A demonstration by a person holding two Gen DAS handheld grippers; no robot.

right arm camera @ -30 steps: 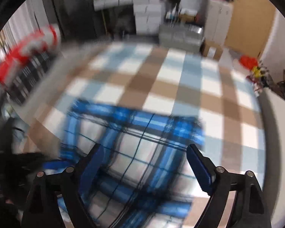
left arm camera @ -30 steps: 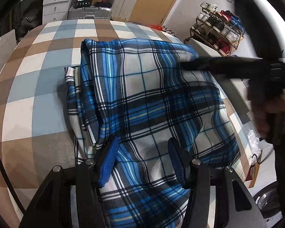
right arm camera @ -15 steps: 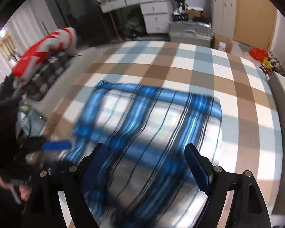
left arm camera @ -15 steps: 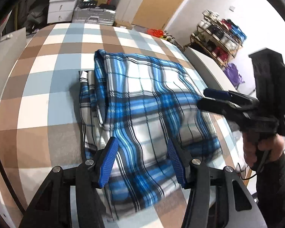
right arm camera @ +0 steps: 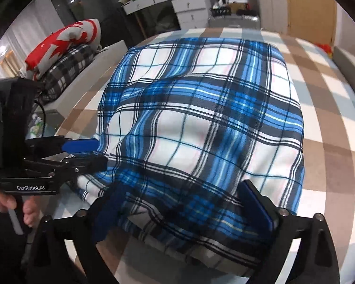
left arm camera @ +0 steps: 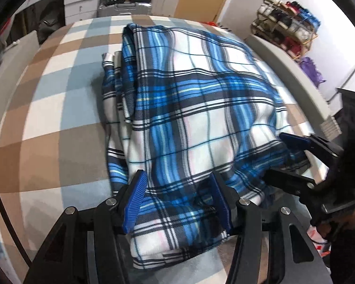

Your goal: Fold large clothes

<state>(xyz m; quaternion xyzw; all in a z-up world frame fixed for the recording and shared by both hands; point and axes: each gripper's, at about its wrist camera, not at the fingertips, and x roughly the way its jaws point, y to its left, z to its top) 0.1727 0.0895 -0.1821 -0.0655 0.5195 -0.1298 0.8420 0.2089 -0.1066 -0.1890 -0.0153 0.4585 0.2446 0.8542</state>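
Blue plaid garment (left arm camera: 196, 108) now lies bunched mid-frame on the checked bed (left arm camera: 47, 118), nearer than half a second ago. Left hand-held gripper (left arm camera: 177, 201) and right hand-held gripper (right arm camera: 182, 208) straddle its near hem, jaws apart; next fold looks imminent.

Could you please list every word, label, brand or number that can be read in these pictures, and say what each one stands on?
"GenRobot.AI": white letters on the black body of the left tongs, seen from the right wrist view.
The red and white printed cushion shows only shapes, no readable word.
The small items on the far shoe rack are too small to read.
No other text shows.
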